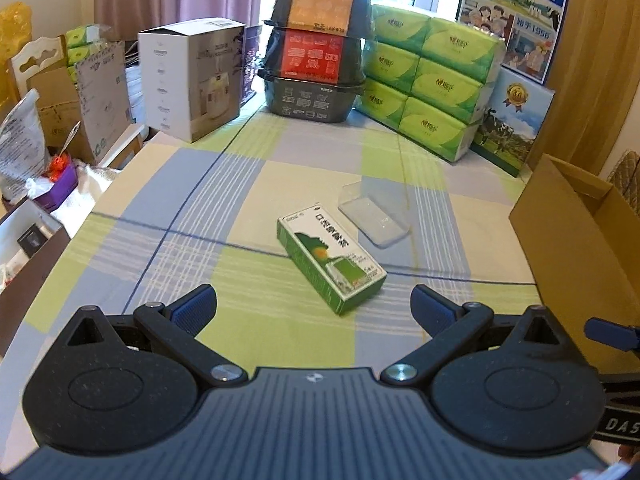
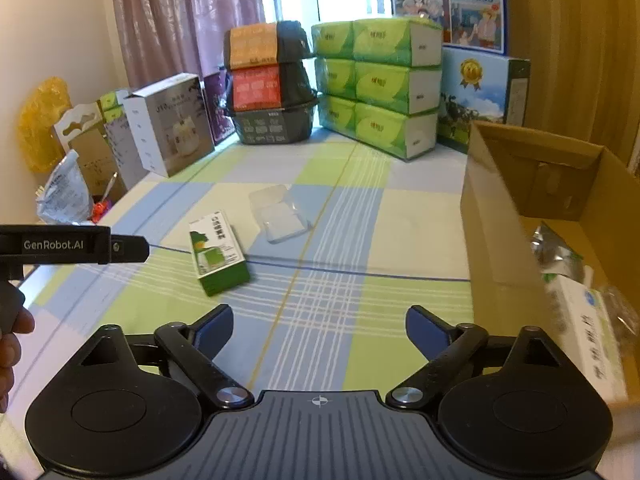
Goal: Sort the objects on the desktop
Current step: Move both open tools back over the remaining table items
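Observation:
A green and white carton (image 1: 332,258) lies flat on the checked tablecloth, just ahead of my left gripper (image 1: 314,312), which stands open with nothing between its fingers. Behind the carton lies a clear plastic case (image 1: 374,214). The right wrist view shows the same carton (image 2: 218,258) and clear case (image 2: 280,214) to the left of centre. My right gripper (image 2: 319,334) is open and empty over the cloth, beside an open cardboard box (image 2: 504,216). In that box lie a white packet (image 2: 588,328) and a silver pouch (image 2: 556,248). The left gripper's body (image 2: 72,245) shows at the left edge.
Along the table's back stand a white appliance box (image 1: 192,76), stacked dark bowls (image 1: 316,52), green tissue packs (image 1: 432,76) and milk cartons (image 1: 516,124). Clutter and cardboard boxes (image 1: 76,100) crowd the left edge. A hand (image 2: 10,344) shows at the left.

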Demonstrator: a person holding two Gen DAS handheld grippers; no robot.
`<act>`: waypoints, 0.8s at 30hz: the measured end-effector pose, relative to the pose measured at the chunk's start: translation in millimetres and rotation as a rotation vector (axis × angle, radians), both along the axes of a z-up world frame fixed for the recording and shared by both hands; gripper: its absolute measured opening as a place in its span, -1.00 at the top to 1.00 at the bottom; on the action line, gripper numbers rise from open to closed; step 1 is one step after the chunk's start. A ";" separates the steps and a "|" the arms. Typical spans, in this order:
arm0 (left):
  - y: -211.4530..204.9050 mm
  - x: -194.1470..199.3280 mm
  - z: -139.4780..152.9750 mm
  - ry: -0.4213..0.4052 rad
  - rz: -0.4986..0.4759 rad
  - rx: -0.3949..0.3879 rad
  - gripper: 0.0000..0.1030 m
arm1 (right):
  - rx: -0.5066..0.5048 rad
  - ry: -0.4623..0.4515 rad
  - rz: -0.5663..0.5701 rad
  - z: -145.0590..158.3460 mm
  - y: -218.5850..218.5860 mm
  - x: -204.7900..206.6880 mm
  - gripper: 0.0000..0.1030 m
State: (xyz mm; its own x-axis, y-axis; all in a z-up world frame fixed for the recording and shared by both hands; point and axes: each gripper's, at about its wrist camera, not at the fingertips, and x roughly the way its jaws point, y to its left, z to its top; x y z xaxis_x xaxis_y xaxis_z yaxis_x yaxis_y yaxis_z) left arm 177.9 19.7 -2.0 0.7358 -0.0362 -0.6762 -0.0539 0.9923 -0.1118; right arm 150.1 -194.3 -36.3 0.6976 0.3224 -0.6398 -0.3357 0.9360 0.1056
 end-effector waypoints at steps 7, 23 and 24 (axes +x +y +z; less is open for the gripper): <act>-9.1 41.4 -25.7 0.011 -0.017 0.010 -0.97 | -0.002 0.003 0.007 -28.4 4.5 36.5 -0.60; -31.5 100.4 -80.0 0.075 -0.040 0.065 -0.97 | -0.040 0.008 -0.035 -61.8 7.0 86.3 -0.58; -31.0 101.6 -81.5 0.073 -0.049 0.075 -0.96 | -0.041 0.010 -0.035 -63.0 7.6 87.7 -0.58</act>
